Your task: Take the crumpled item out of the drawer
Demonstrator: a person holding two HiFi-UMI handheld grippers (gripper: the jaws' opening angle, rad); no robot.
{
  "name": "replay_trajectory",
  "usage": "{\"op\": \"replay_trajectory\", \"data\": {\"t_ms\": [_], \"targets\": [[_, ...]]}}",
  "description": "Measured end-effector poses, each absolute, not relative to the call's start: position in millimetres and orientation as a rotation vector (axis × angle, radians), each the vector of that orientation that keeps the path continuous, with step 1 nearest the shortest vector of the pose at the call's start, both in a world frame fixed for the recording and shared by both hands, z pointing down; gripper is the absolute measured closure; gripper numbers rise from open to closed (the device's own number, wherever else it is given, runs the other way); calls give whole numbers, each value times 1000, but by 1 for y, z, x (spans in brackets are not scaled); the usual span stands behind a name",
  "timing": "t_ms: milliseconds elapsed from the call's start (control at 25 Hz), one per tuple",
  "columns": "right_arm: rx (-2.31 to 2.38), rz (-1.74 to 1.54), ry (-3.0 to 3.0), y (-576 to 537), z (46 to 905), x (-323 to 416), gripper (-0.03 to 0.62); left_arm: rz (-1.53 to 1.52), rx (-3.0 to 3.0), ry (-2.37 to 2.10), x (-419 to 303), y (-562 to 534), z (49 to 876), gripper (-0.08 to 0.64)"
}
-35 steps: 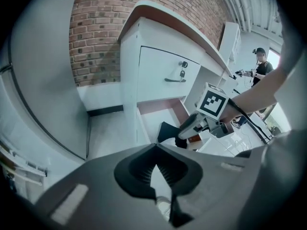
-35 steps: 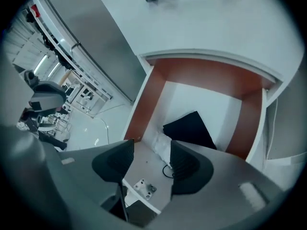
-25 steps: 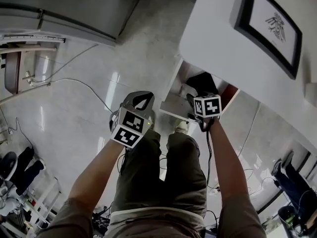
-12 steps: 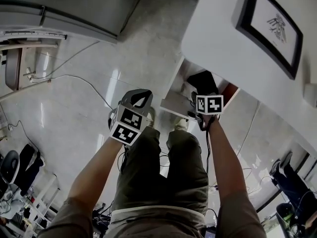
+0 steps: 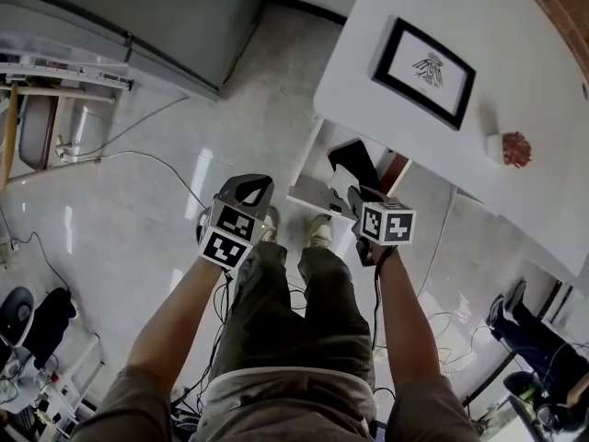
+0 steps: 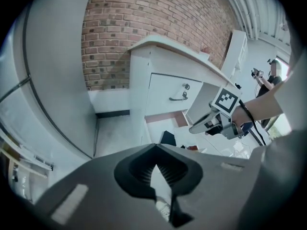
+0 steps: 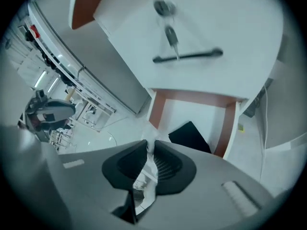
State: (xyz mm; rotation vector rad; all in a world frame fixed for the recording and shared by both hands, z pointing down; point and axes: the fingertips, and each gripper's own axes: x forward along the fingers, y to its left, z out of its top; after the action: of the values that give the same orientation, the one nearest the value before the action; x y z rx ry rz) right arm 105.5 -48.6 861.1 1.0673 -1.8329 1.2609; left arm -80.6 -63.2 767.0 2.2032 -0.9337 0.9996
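The low drawer (image 5: 313,194) of the white cabinet stands open, with a black flat item (image 5: 355,159) inside. My right gripper (image 5: 347,190) hovers at the drawer's front edge. Its jaws are shut on a crumpled white item (image 7: 146,169), a bit of which pokes out past the tips. Below the jaws in the right gripper view lie the open drawer's red-brown frame (image 7: 192,97) and the black item (image 7: 190,134). My left gripper (image 5: 250,186) hangs left of the drawer over the floor, shut and empty (image 6: 156,147).
The white cabinet top (image 5: 414,145) carries a framed picture (image 5: 424,73) and a small red crumpled thing (image 5: 516,148). An upper drawer front with a bar handle (image 7: 188,56) is closed. Cables (image 5: 138,155) run over the glossy floor. A grey cabinet (image 5: 138,12) stands at far left.
The right gripper has drawn back out of the drawer towards me. The left gripper shifted slightly. The head view now takes in more of the cabinet top.
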Motion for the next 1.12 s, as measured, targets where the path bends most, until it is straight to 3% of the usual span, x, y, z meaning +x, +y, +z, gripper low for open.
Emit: {"op": "replay_trajectory", "data": {"t_ms": [680,1120], "targets": [[1206,991,-2266,-67,488,86,518,849,2403,-1017,-74,-79,509,560],[1462,816,-2585,-72,271,112,518,572,2590,-1181,-64,-85,325,560]]}}
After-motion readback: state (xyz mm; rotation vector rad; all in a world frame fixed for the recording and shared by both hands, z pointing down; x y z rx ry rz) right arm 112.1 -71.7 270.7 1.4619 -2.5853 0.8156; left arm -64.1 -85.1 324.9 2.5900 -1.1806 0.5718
